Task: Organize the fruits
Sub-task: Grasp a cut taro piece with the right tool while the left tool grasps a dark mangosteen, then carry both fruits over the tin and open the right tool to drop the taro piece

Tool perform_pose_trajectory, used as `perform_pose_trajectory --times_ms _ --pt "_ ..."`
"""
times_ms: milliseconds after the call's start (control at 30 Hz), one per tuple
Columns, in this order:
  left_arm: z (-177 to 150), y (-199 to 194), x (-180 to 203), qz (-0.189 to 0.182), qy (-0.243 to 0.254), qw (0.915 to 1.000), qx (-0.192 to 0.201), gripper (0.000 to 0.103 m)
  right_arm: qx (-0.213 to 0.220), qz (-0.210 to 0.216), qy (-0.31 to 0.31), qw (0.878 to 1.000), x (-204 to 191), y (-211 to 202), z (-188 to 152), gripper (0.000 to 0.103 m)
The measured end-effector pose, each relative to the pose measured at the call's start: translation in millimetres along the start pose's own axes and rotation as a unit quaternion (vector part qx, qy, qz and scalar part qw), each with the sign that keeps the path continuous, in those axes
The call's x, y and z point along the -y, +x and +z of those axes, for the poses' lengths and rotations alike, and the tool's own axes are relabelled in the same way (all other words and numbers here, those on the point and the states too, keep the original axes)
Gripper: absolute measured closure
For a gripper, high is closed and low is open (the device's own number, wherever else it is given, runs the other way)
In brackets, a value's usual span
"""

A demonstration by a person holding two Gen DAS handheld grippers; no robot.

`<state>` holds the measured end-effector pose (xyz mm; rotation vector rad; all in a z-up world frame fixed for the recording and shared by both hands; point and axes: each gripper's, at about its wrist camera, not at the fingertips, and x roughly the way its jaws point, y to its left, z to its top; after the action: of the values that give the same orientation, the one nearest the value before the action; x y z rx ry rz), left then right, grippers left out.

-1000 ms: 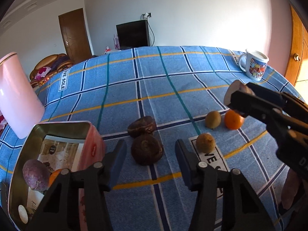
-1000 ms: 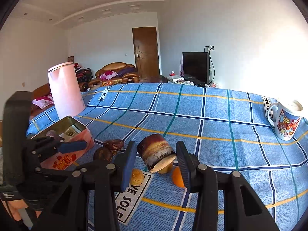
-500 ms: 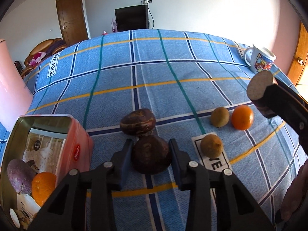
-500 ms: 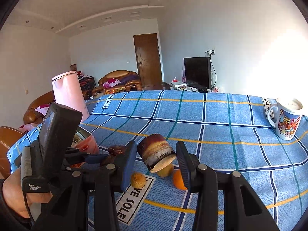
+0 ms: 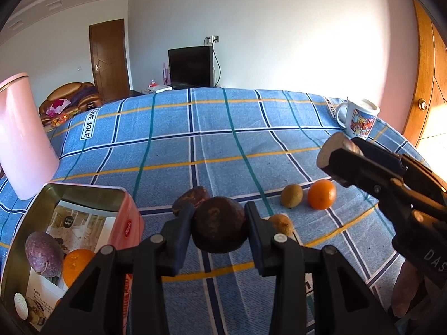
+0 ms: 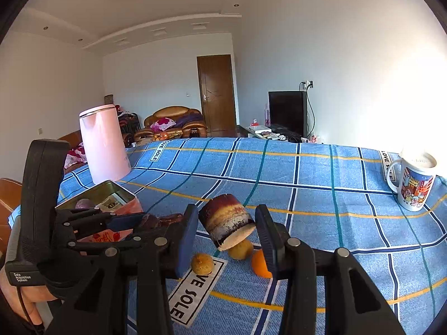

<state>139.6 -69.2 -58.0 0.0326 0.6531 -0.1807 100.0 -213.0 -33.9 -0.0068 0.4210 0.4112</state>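
We have both jaws clamped — left gripper (image 5: 219,227) on a dark brown round fruit (image 5: 218,228), right gripper (image 6: 226,230) on a cut banded root chunk (image 6: 227,224) — either could slip on its way to the open pink tin (image 5: 83,192).

Matt woven cloth (image 5: 173,145), shiny metal tin (image 5: 42,203), glossy ceramic mug (image 5: 359,121), matt black plastic jaws.

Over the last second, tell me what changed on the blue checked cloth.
The left gripper came forward, shut its fingers on the near dark brown round fruit and appears to have raised it. The right gripper still holds the cut purple-brown tuber piece in the air. The second dark brown fruit, two kiwis, the loose orange and the open pink tin stayed put.
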Motion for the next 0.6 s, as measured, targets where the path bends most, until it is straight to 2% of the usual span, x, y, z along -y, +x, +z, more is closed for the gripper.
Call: perform_pose_trajectory --times_ms 600 --pt "-4.1 -26.4 -4.4 0.019 -0.007 0.9972 0.072 0.064 0.034 -0.006 -0.024 0.999 -8.6 -13.2 0.2 0.058"
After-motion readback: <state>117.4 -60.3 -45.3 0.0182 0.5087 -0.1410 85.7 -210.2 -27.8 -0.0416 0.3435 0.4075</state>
